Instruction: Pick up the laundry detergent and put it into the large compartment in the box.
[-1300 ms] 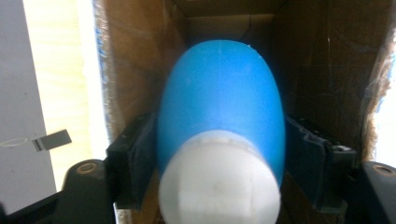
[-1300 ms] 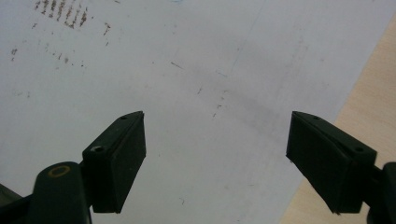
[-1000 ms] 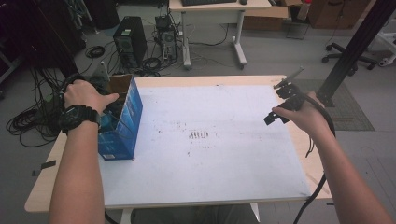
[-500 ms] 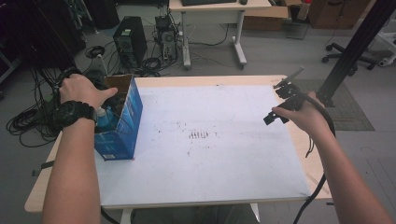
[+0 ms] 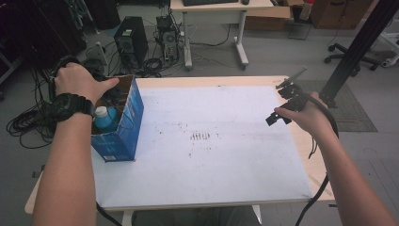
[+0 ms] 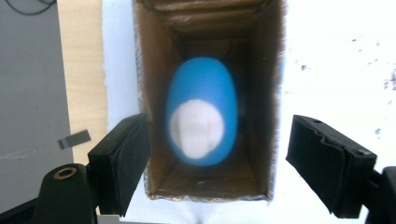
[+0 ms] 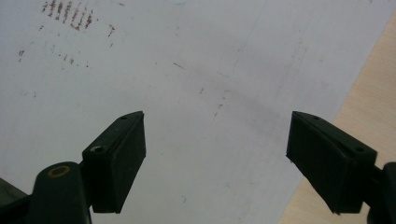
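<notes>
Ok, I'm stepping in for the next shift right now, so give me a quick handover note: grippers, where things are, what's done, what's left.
Left gripper: jaws have just been opening and stand wide apart over the open top of the blue box, nothing between them; the pads are off the bottle.
Right gripper: open, holding nothing, above the white table cover near the table's right edge.
Things: the blue bottle with a white cap stands inside the box, at the table's left side.
Done: bottle looks placed in the box and released.
Left: probably draw the left gripper clear of the box.
</notes>
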`<state>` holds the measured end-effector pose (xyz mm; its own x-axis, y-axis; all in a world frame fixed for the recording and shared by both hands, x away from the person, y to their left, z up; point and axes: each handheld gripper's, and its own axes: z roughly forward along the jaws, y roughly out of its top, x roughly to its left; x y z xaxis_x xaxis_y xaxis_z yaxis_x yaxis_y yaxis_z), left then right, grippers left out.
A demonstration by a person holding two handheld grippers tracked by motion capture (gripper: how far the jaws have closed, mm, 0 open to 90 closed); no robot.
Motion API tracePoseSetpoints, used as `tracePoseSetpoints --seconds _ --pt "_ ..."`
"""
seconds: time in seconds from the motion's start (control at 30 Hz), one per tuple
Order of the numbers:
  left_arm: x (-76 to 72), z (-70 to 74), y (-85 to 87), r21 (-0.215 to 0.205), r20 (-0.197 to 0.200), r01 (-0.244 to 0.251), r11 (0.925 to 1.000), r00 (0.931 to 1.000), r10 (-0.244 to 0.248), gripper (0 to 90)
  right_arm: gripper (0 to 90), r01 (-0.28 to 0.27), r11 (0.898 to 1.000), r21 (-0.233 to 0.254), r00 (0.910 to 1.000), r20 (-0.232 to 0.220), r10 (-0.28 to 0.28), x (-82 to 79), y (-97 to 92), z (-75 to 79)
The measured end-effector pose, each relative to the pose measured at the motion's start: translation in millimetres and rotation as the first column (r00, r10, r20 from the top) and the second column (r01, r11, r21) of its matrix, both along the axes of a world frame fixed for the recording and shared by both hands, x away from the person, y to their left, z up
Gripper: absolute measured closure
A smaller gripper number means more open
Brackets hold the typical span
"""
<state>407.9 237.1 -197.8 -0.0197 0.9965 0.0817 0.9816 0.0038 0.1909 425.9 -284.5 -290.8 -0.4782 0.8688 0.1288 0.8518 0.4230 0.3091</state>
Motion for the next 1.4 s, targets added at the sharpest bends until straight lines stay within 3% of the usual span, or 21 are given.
tracePoseSetpoints --seconds 0.23,0.67,0.97,1.4 --pt "-0.4 13.0 -21.7 0.006 0.024 0.055 0.9984 0.9982 -0.056 18.3 20.2 0.002 1.000 -0.002 1.0000 -0.001 -0.002 -0.6 1.1 1.2" --pt "-0.9 15.9 -65.7 -0.015 0.030 0.160 0.9869 0.9867 -0.160 16.8 20.2 0.006 1.000 0.001 1.0000 -0.002 -0.006 -1.8 -1.9 2.5" --pt "-0.1 8.0 -95.8 -0.009 0.029 0.222 0.9749 0.9746 -0.222 16.4 20.2 0.008 1.000 0.002 1.0000 -0.001 -0.008 -2.9 -2.8 2.6" --pt "-4.6 -10.5 -125.8 -0.005 0.018 0.289 0.9572 0.9571 -0.289 16.1 19.8 0.008 1.000 0.001 1.0000 -0.002 -0.008 -5.3 -3.6 4.6"
